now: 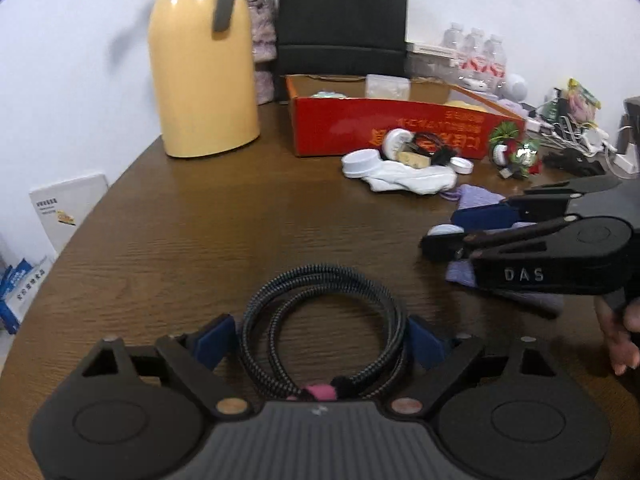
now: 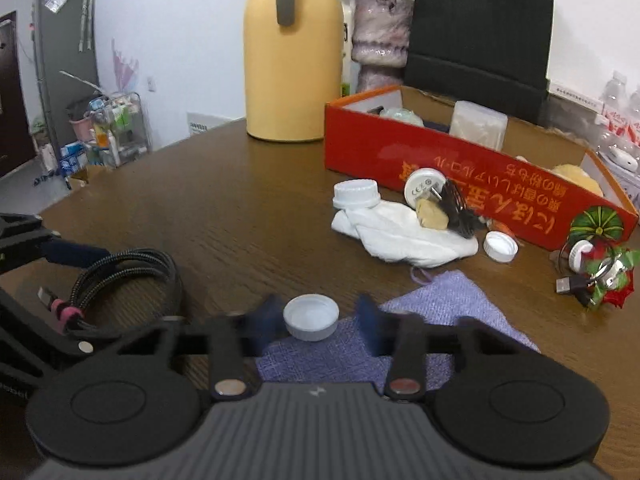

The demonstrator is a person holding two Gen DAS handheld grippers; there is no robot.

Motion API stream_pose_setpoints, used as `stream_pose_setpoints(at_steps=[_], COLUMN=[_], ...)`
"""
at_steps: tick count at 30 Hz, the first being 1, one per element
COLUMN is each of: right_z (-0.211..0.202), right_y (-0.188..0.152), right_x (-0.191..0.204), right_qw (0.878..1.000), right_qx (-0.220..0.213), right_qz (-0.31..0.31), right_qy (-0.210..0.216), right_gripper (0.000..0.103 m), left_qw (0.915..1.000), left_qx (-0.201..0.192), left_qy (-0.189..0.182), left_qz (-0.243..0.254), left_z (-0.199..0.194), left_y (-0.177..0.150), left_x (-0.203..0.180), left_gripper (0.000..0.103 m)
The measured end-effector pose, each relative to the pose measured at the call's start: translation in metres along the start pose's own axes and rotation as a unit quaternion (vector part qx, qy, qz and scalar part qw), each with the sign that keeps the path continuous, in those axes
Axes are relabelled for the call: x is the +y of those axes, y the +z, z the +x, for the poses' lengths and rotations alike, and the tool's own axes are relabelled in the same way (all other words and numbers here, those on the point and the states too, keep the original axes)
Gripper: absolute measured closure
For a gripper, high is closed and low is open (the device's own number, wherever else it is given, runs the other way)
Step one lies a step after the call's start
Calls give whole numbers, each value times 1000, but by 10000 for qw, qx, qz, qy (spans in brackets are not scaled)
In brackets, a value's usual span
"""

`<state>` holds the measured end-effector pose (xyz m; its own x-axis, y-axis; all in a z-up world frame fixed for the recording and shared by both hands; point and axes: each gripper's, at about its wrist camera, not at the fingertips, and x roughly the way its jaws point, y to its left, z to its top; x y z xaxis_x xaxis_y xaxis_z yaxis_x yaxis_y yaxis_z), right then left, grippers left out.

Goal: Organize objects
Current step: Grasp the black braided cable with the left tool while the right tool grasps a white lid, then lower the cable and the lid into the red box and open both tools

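A coiled black braided cable (image 1: 320, 320) with a pink tie lies on the brown table between the open fingers of my left gripper (image 1: 320, 340); the blue pads touch or nearly touch its sides. It also shows in the right wrist view (image 2: 132, 276). My right gripper (image 2: 316, 320) is open around a white bottle cap (image 2: 311, 317) that rests on a purple cloth (image 2: 420, 320). The fingers are blurred. In the left wrist view the right gripper (image 1: 452, 228) shows at the right, with the cap (image 1: 444, 231) between its fingers. A red open box (image 2: 460, 172) stands behind.
A yellow thermos (image 1: 200, 68) stands at the back left, a black bag (image 1: 342, 16) behind the box. In front of the box lie a white sock (image 2: 400, 236), white caps (image 2: 356, 194), a plug, a USB cable (image 2: 568, 284) and red-green decorations (image 2: 608, 272).
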<state>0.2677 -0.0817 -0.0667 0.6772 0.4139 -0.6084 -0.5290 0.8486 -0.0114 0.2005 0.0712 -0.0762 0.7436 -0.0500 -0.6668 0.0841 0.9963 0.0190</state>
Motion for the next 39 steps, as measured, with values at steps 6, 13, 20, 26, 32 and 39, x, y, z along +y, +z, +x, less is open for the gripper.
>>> stream_pose_setpoints(at_steps=[6,13,20,26,32,39], right_z=[-30,-100,-129,-123,-51,86], right_y=[-18,-47,-59,6,105,178], right_x=[3,8,-28,-96,-165,-242], right_qw=[9992,9957,9917,9867,9897,9822], right_qx=[-206,-572,-586,-1071,-890,-97], right_qz=[182,411,824,1055,911,1452], right_qy=[-296,-596,-796,-623,-659,-1191], right_gripper=[73,74,74,74,73,65], left_qw=[10000,9990,9928,9848,9895,9928], left_qx=[-68,-153,-149,-774,-55,697], left_qy=[-7,-427,-1188,-1476,-1218,-789], left_qz=[16,4,-98,479,781,563], left_z=[-2,-35,-31,-1,107,233], left_y=[-2,-8,14,122,240,296], left_x=[-3,-28,-45,-52,-68,-90], left_gripper=[15,17,17,17,17,24])
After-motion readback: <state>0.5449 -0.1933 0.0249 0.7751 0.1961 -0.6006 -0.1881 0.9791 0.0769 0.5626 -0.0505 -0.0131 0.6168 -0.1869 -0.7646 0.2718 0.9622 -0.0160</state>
